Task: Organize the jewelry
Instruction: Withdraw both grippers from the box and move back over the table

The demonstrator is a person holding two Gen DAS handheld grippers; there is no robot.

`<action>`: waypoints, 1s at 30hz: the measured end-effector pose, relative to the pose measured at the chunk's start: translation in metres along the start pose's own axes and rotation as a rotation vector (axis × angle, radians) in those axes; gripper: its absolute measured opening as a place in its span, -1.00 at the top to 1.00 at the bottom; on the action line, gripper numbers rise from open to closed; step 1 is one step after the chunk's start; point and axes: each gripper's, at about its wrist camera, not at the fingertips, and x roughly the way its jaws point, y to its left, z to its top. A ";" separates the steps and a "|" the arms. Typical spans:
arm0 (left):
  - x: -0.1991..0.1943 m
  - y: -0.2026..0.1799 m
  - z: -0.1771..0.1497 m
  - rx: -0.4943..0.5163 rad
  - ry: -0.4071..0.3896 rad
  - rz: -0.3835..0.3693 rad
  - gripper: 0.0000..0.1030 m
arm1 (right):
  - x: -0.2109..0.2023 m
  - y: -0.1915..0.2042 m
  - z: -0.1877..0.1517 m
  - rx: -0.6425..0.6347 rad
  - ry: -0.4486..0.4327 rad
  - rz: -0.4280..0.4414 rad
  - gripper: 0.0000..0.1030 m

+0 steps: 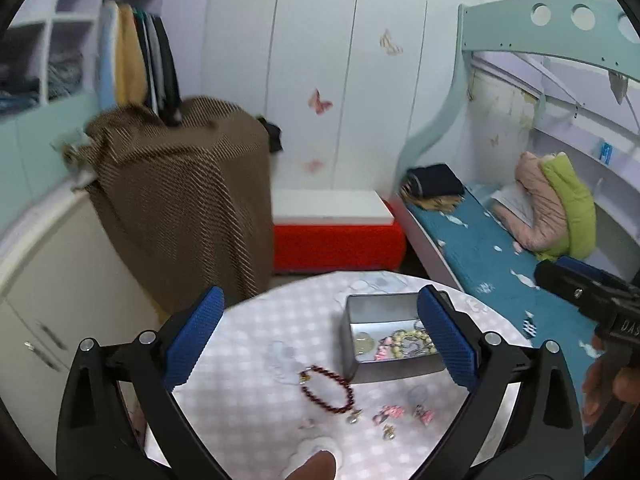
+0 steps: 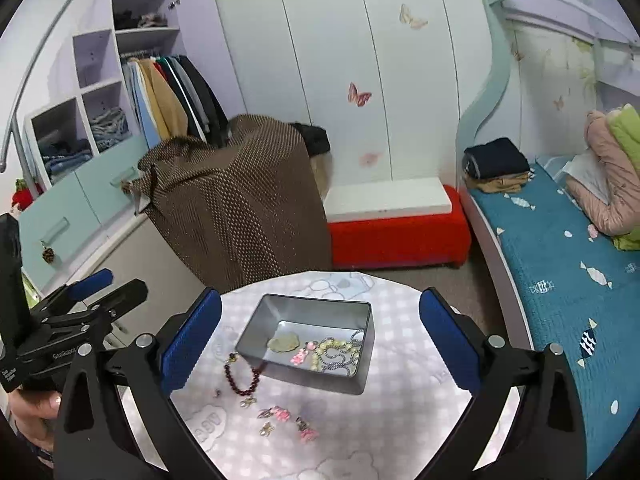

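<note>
A round table with a checked cloth point(image 1: 248, 380) point(image 2: 400, 420) holds an open grey tin point(image 1: 384, 372) point(image 2: 320, 380). Inside the tin lie a pale bead bracelet point(image 2: 340, 348), a silver chain, a pink charm and a flat greenish piece. On the cloth in front of it lie a dark red bead bracelet point(image 1: 328, 390) point(image 2: 240, 376), pink clips point(image 1: 388, 414) point(image 2: 280, 414) and small earrings. My left gripper point(image 1: 322, 300) is open and empty above the table. My right gripper point(image 2: 320, 300) is open and empty too. Each shows at the edge of the other's view point(image 2: 116, 286) point(image 1: 560, 270).
Behind the table stand a brown cloth-covered block point(image 1: 180, 200) point(image 2: 240, 200) and a red bench with a white top point(image 1: 336, 236) point(image 2: 396, 228). A bed with a blue cover point(image 2: 560, 260) runs along the right. White cabinets point(image 1: 48, 300) flank the left. A thumb point(image 1: 316, 466) shows at the bottom.
</note>
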 end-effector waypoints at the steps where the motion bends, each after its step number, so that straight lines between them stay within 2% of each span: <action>1: -0.008 0.000 -0.001 0.005 -0.013 0.009 -0.89 | -0.008 0.003 -0.001 -0.001 -0.012 -0.001 -0.85; 8: -0.060 0.003 -0.014 0.019 -0.070 0.041 -0.90 | -0.052 0.019 -0.010 -0.027 -0.076 -0.022 -0.85; 16: -0.102 0.011 -0.039 -0.016 -0.103 0.052 -0.90 | -0.074 0.041 -0.032 -0.061 -0.103 -0.063 -0.85; 30: -0.105 0.022 -0.076 -0.046 -0.089 0.060 -0.90 | -0.068 0.056 -0.058 -0.095 -0.074 -0.058 -0.85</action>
